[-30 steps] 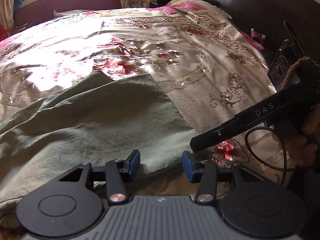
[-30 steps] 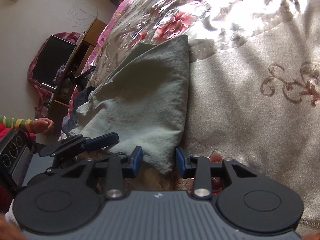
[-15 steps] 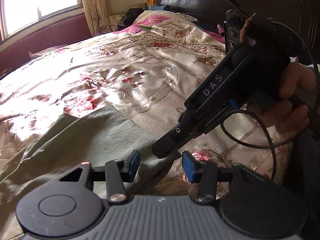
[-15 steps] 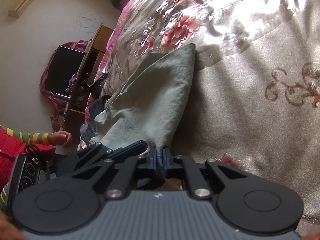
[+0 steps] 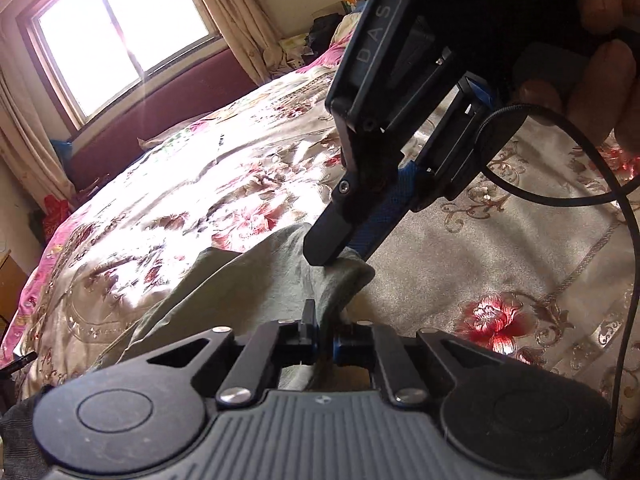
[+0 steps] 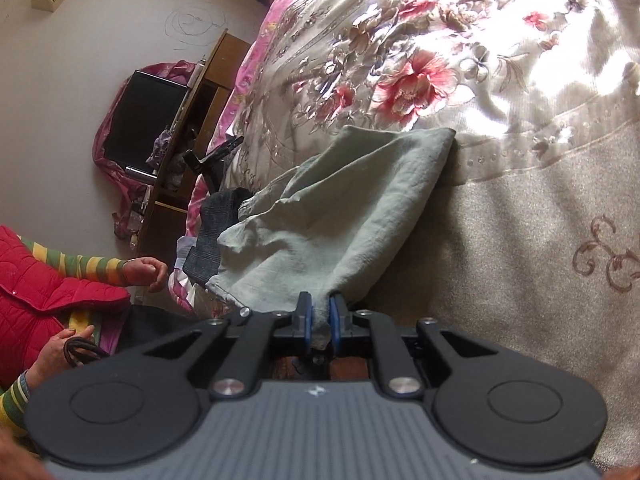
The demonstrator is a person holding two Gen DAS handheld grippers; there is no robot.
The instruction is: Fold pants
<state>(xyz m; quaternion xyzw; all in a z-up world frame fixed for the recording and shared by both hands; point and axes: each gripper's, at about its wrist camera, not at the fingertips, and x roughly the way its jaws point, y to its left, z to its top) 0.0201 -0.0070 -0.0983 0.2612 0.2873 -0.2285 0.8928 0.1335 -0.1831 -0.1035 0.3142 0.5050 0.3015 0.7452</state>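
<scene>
Grey-green pants (image 5: 248, 280) lie on a floral bedspread (image 5: 200, 184). My left gripper (image 5: 325, 344) is shut on the near edge of the pants. The right gripper (image 5: 340, 252) shows in the left wrist view just above and beyond it, pinching the same bunched corner. In the right wrist view my right gripper (image 6: 319, 320) is shut on the pants (image 6: 352, 216), which hang up off the bedspread (image 6: 520, 240) toward it. The far end of the pants lies flat.
A window (image 5: 120, 44) and dark red bench are beyond the bed. In the right wrist view a person in a red vest (image 6: 48, 288) sits at the left, beside a wooden shelf unit (image 6: 188, 148) and dark clothes (image 6: 216, 232) at the bed's edge.
Both grippers closed on the near corner of the pants, right first, then left. Both lifted, and the cloth rose and bunched with them.
</scene>
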